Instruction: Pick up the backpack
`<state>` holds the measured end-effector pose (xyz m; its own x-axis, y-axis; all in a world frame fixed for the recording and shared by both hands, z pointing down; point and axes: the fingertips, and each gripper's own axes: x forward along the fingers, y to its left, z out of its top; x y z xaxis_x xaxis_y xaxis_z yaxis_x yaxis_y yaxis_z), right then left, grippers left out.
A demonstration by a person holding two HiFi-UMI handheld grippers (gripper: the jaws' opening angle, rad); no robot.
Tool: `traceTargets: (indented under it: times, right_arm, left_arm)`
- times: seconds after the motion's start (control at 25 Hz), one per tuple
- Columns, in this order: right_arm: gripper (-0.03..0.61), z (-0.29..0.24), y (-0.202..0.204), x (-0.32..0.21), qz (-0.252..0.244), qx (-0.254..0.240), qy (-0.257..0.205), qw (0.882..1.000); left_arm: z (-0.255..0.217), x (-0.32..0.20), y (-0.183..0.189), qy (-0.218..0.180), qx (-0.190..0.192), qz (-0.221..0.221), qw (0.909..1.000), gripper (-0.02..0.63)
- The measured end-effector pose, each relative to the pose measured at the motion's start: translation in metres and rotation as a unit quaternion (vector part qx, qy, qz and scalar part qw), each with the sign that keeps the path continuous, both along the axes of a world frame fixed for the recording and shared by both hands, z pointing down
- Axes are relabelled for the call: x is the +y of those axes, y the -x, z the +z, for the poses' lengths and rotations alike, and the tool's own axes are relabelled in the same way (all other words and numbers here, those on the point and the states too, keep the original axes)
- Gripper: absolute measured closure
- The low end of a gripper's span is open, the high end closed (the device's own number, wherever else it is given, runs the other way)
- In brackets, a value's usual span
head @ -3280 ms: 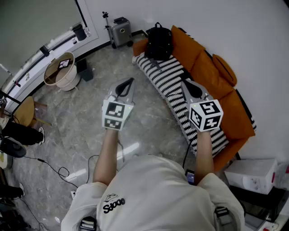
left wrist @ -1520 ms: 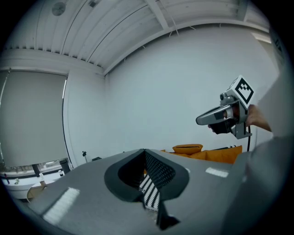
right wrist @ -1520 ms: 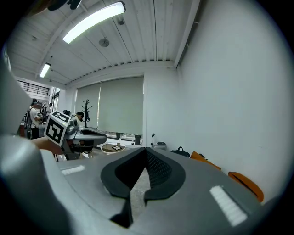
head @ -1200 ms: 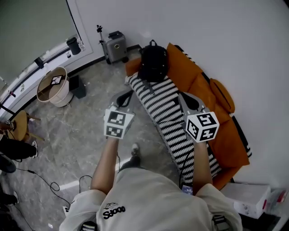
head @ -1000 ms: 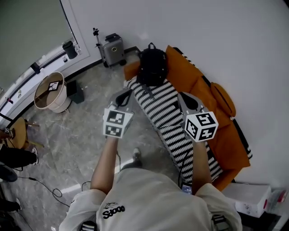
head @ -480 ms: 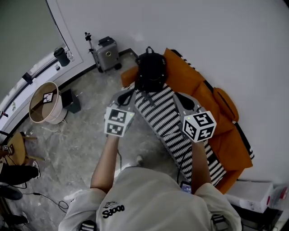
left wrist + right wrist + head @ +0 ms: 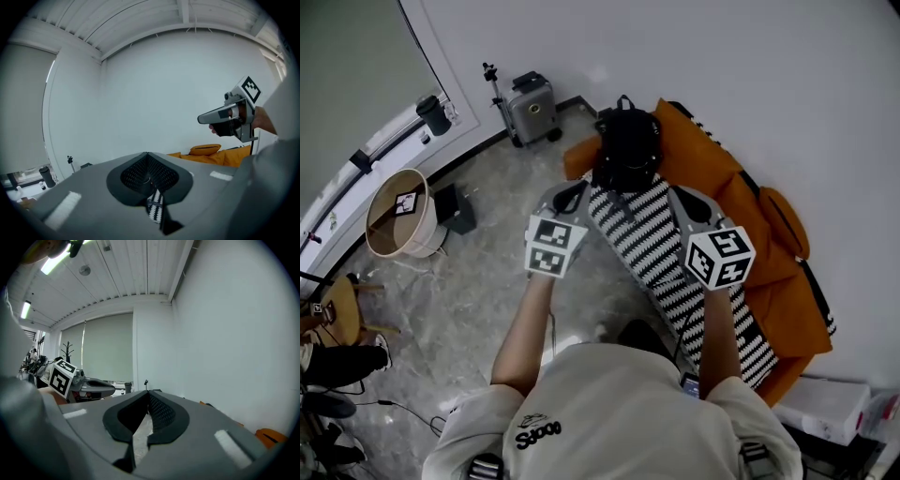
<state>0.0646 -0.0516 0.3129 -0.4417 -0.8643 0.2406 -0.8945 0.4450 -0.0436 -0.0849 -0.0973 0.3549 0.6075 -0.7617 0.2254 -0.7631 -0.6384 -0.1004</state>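
Note:
The black backpack (image 7: 626,150) stands upright at the far end of an orange sofa (image 7: 741,202), on a black-and-white striped cover (image 7: 652,248). In the head view my left gripper (image 7: 572,187) is held over the floor just left of the sofa, short of the backpack, jaws shut and empty. My right gripper (image 7: 680,194) hovers over the striped cover to the right of the backpack, also shut and empty. The left gripper view shows its closed jaws (image 7: 147,153) and the right gripper (image 7: 225,117) against the white wall. The right gripper view shows its closed jaws (image 7: 148,392) and the left gripper (image 7: 89,387).
A silver suitcase (image 7: 531,106) and a tripod (image 7: 495,94) stand by the wall left of the sofa. A round bin (image 7: 397,211) and a black box (image 7: 455,208) sit on the marble floor at left, with a wooden stool (image 7: 337,314) nearer. A white box (image 7: 830,408) lies beyond the sofa's near end.
The person has walked closer to the sofa's far end, and both grippers have moved forward toward the backpack. The jaws of both have stayed shut.

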Motion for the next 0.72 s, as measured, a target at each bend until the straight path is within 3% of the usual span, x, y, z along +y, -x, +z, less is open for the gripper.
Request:
traceTargets:
  times: [0.36, 0.72]
  right_arm:
    - [0.575, 0.019, -0.015, -0.049, 0.035, 0.032, 0.006, 0.999]
    - [0.575, 0.021, -0.042, -0.139, 0.035, 0.006, -0.001, 0.999]
  left_arm:
    - [0.016, -0.040, 0.004, 0.012, 0.012, -0.002, 0.9999, 0.603]
    - [0.020, -0.129, -0.011, 0.020, 0.005, -0.011, 0.9997, 0.603]
